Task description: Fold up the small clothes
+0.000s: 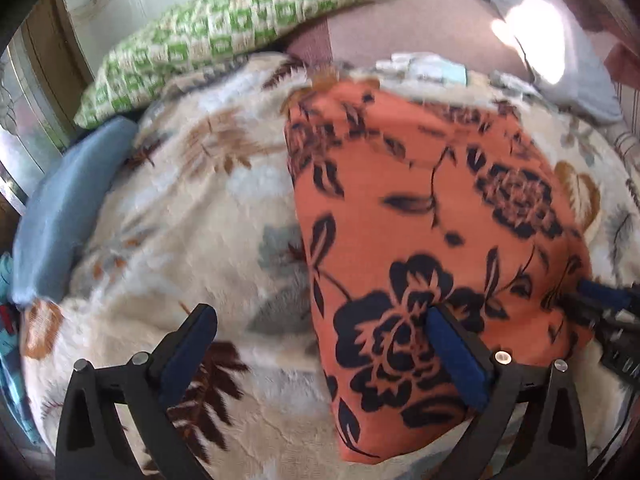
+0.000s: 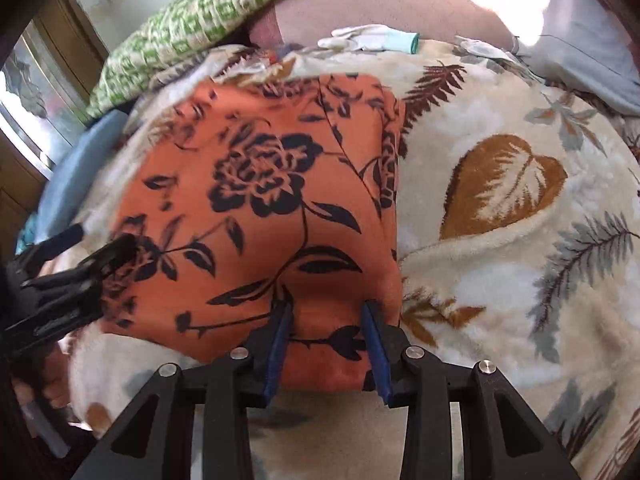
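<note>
Right tool (image 2: 326,320) gapes over folded orange cloth's (image 2: 256,208) edge.

No readable text, labels, brands, numbers or signs anywhere in either view

Both wrist views look down closely, sharing the orange cloth (image 1: 432,208).

Bright daylight, blown-out glare patch (image 1: 528,36) at top right — motion blur, fisheye-bent edges
</note>
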The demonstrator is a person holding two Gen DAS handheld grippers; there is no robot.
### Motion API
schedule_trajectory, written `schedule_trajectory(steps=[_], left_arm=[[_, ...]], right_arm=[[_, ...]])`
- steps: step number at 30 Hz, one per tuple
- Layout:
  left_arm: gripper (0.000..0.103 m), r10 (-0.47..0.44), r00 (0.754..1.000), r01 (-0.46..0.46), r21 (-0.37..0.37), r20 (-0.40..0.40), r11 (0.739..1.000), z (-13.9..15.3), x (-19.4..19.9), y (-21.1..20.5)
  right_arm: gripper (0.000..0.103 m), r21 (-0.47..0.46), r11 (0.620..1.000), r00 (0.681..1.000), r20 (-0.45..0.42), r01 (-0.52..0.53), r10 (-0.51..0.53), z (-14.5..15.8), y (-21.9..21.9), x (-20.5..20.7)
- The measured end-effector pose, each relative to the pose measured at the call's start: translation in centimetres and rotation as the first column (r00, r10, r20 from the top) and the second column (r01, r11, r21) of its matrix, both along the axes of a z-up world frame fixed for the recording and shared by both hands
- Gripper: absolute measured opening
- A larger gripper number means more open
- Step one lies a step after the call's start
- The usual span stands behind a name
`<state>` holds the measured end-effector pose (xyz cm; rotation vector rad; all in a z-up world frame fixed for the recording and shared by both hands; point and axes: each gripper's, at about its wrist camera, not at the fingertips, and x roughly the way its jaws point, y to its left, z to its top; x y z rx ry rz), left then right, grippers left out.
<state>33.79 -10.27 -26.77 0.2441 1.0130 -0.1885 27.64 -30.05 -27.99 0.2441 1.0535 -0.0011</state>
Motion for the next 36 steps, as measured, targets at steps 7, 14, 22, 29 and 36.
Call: schedule_trajectory(steps=[7,14,22,29,36], left_arm=[[0.103,0.028,0.997,-0.031,0.039,0.066,0.999,-0.4,-1.0,-0.8],[0.103,0.124,0.989,-0.126,0.026,0.079,0.992,0.1,-2.4,-1.0],[0.103,0.172,0.95,-0.186,0.029,0.261,0.982,6.3,-6.6,-0.3],[0.103,0.168,0.888,-0.193,0.014,0.427,0.981,13.8,-12.3,1.1],[0.103,0.167,0.87,-0.167,-0.04,0.464,0.985,18.4,-17.0,1.9]], right_arm=[[0.041,0.068,0.998,1.0,0.007,0.008,-0.009,-0.3,-1.2,0.2],[0.041,0.127,0.992,1.0,0.006,0.011,-0.012,-0.3,-1.8,0.2],[0.041,0.157,0.987,0.991,0.128,0.019,-0.04,2.5,-2.3,-2.0],[0.041,0.047,0.998,0.947,0.318,0.039,-0.052,7.5,-0.8,-7.2],[0.045,-0.021,0.995,0.91,0.407,0.096,-0.08,12.0,0.8,-14.5]])
